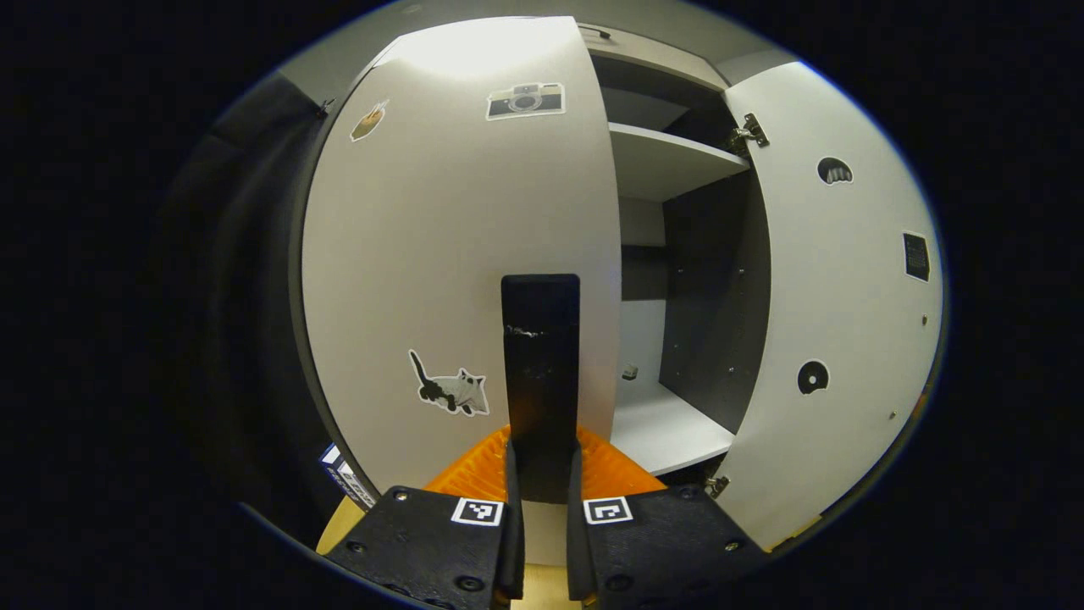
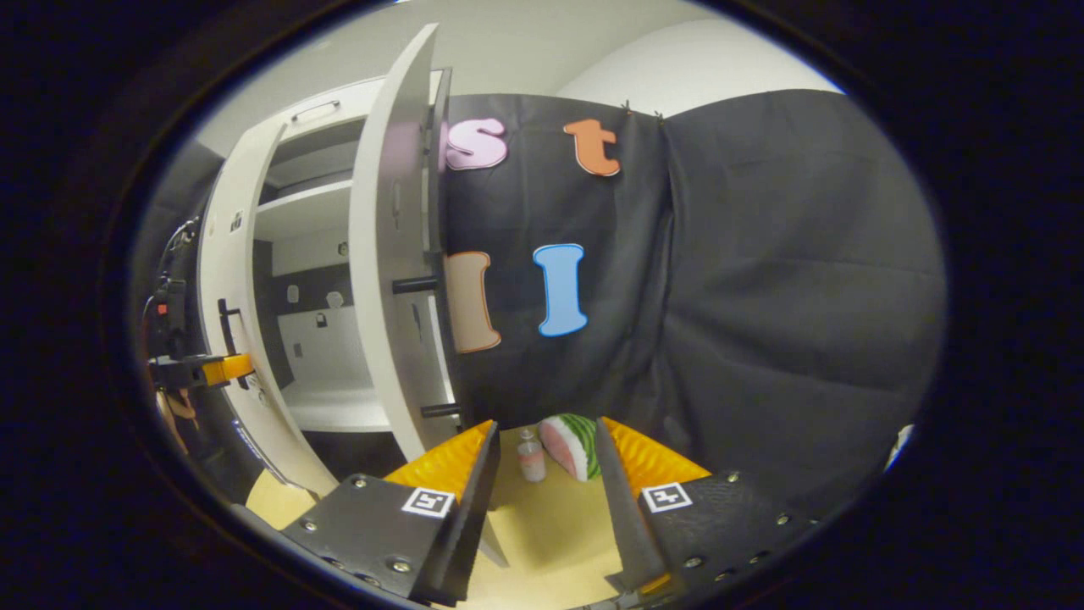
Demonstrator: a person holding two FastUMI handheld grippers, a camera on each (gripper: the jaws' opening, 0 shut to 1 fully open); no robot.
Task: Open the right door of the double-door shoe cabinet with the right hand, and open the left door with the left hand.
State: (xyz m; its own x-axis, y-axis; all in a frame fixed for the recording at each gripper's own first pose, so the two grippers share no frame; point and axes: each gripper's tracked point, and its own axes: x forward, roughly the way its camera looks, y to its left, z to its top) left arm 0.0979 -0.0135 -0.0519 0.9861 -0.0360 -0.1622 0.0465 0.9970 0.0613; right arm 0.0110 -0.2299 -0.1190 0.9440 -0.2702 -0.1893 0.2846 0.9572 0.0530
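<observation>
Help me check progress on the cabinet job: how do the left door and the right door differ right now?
The right door stands swung wide, showing the shelves; the left door covers its half. The left tongs are closed on the left door's handle; the right door's handle is free, the right tongs open near it. Both are pale panels with stickers.
</observation>
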